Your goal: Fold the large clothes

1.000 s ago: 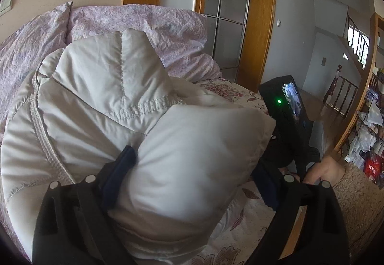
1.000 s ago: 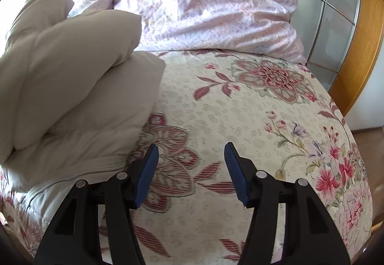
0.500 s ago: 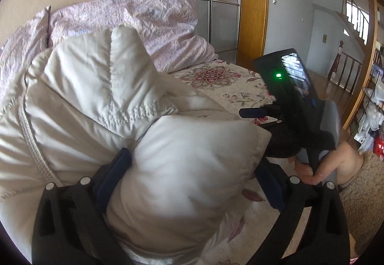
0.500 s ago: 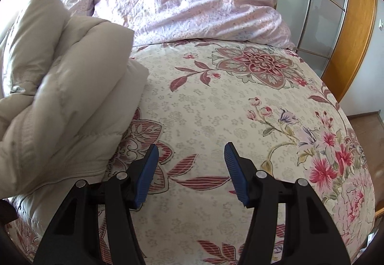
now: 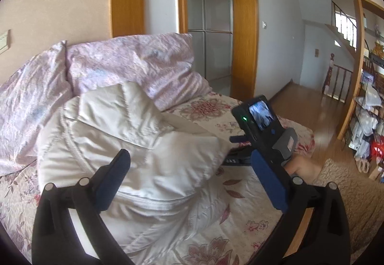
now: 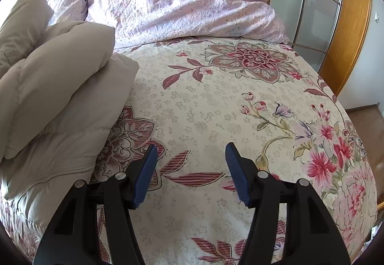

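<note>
At the left of the flowered bed (image 6: 216,101) lies the puffy cream jacket (image 5: 134,145), folded into a thick bundle, its collar end close to the pale lilac pillows (image 5: 129,63) that sit at the head of the bed. The left gripper (image 5: 192,176) hangs just above the jacket; its jaws are opening, nearly as wide as they go, with the top fold of the jacket between them but no pad pressing on it. To the right of the jacket, over bare bedspread, the right gripper (image 6: 190,169) points down at the bed, its jaws about half apart and holding nothing.
</note>
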Action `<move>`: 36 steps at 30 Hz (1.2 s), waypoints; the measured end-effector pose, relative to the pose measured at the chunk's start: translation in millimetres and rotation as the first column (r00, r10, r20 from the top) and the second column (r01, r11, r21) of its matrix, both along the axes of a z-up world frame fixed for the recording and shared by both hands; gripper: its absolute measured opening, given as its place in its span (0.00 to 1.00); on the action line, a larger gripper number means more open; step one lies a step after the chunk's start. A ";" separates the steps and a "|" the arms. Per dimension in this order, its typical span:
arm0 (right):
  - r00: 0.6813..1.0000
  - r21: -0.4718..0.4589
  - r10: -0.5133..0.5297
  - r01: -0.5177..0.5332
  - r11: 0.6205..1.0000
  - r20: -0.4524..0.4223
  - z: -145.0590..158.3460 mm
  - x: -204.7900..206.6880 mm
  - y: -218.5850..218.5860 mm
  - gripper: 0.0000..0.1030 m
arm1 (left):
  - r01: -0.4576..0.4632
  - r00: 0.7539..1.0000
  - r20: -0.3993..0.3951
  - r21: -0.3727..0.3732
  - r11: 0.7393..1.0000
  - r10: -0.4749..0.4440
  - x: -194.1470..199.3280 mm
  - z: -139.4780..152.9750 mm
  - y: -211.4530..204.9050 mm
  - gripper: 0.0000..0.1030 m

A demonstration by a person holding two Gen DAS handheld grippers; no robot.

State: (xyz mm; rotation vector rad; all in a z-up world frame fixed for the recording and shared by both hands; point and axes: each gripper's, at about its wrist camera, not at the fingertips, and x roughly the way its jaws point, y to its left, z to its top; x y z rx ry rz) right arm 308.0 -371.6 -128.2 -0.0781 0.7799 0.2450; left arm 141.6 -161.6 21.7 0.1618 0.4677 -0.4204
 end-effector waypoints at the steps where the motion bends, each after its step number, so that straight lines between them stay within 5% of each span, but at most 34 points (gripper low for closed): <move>1: 1.000 -0.001 -0.002 0.002 1.000 -0.001 -0.1 -0.3 0.2 0.59 | -0.017 1.000 0.005 -0.002 1.000 0.017 -0.4 2.9 5.0 0.98; 11: 1.000 0.005 -0.021 0.021 1.000 -0.011 -1.5 -0.8 -3.0 0.59 | -0.214 0.977 0.011 -0.032 0.976 0.214 14.4 14.4 60.1 0.98; 20: 0.999 0.018 -0.028 0.028 0.999 -0.026 -2.0 1.4 -5.6 0.59 | -0.400 0.917 -0.044 -0.060 0.915 0.398 45.6 6.4 118.5 0.98; 26: 0.999 0.017 -0.026 0.027 0.999 -0.033 -2.6 2.5 -5.1 0.59 | -0.379 0.920 -0.123 -0.034 0.925 0.372 64.8 -20.4 120.0 0.98; 30: 0.999 0.010 -0.023 0.023 1.000 -0.050 -4.6 5.3 -4.2 0.59 | -0.370 0.925 -0.079 0.043 0.928 0.372 68.4 -35.0 101.8 0.98; 36: 0.998 -0.026 -0.027 0.025 0.999 -0.058 -6.2 9.2 0.4 0.63 | -0.351 0.927 -0.124 0.044 0.935 0.354 84.3 -47.1 95.8 0.98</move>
